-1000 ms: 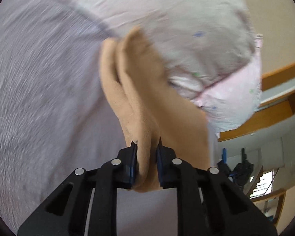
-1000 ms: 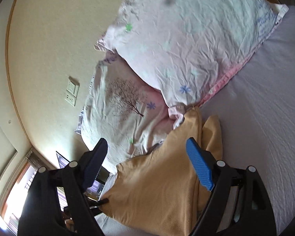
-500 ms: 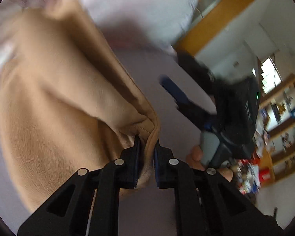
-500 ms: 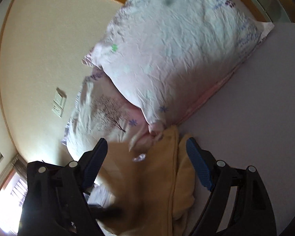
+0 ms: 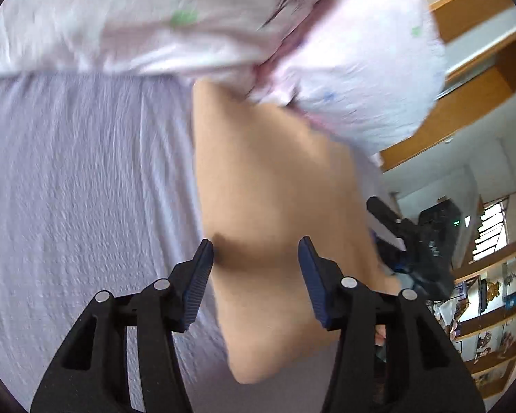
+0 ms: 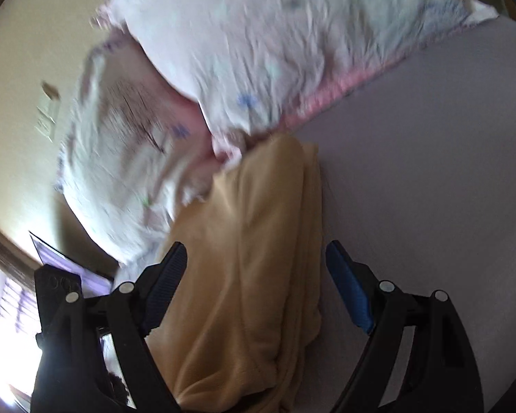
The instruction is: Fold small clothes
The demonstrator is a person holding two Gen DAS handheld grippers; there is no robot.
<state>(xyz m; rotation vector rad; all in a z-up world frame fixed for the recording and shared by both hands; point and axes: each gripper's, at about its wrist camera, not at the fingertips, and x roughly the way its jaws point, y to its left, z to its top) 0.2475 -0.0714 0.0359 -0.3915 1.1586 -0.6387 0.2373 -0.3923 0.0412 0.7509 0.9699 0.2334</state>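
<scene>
Left wrist view: the left gripper (image 5: pixel 256 258) has its two fingers spread wide and holds nothing. The tan cloth (image 5: pixel 278 186) lies flat on the bed (image 5: pixel 79 189), right past the fingers. Its far end touches the pillows (image 5: pixel 361 79). I think the fingers are open so the cloth can lie there by itself in a neat, folded shape. The cloth looks smooth on top, like one side has been laid over the other. The right gripper (image 5: pixel 395 237) shows at the right edge of the cloth, close to it. I cannot tell from here if it touches the cloth. This picture is a bit blurry. Shelves (image 5: pixel 492 309) stand far off by the wall.

Right wrist view: the right gripper (image 6: pixel 256 284) is spread wide too and grips nothing. The cloth (image 6: pixel 244 258) runs between its fingers, and layers show along the right edge, so it looks folded along its length. The top end of the cloth is tucked up against the pillows (image 6: pixel 258 51). The bed (image 6: pixel 430 155) is bare on the right. I think the open fingers sit over the cloth so they can come down and pick a new spot for the next fold. The cloth is soft and thick, so the layers may slip if only the top one gets pinched.
</scene>
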